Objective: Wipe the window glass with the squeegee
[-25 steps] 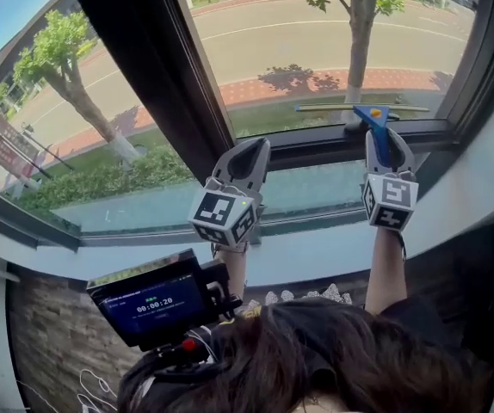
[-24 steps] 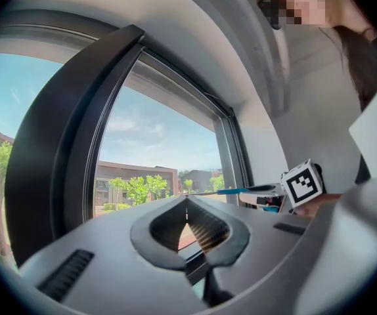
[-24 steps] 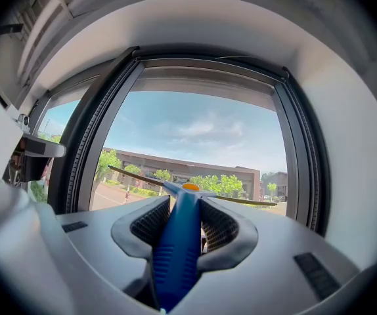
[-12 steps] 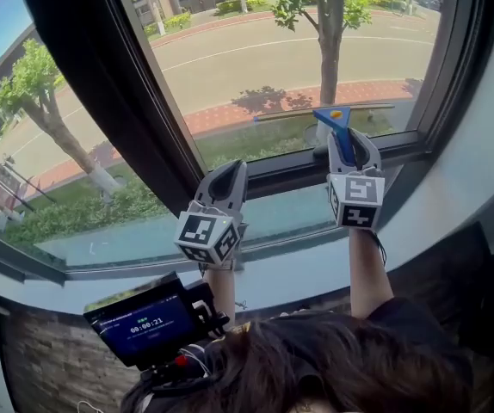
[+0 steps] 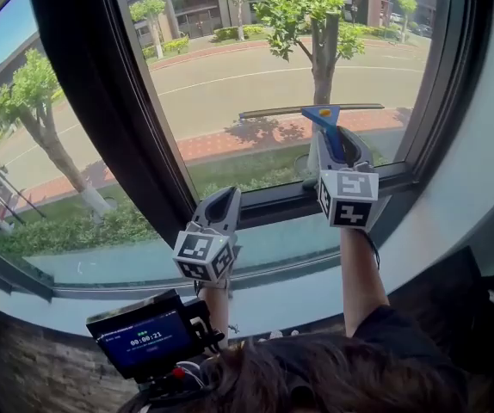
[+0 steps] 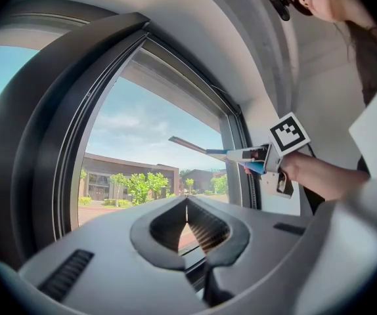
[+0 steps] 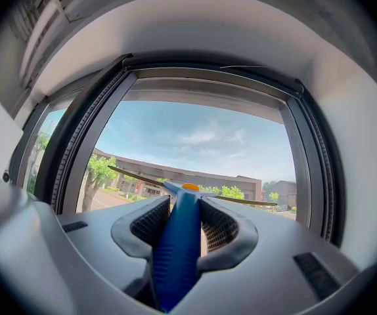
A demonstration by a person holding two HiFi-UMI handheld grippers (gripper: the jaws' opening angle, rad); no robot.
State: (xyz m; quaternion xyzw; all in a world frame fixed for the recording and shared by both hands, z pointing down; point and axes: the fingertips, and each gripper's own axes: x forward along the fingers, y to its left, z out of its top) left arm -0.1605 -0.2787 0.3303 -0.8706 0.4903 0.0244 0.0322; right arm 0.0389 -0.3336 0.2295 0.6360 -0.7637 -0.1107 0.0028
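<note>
Squeegee [image 5: 323,115] has risen up the glass [image 5: 230,84], clamped in right claw [image 5: 337,144]; left claw [image 5: 220,201] closed.

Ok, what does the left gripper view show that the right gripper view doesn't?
Only the left: the left claw, shut on nothing, plus the right claw and a forearm seen from the side. Only the right: the squeegee handle clamped in that claw's jaws, with an orange cap at its head. Both: the squeegee blade in front of the window glass, with buildings and trees outside.
</note>
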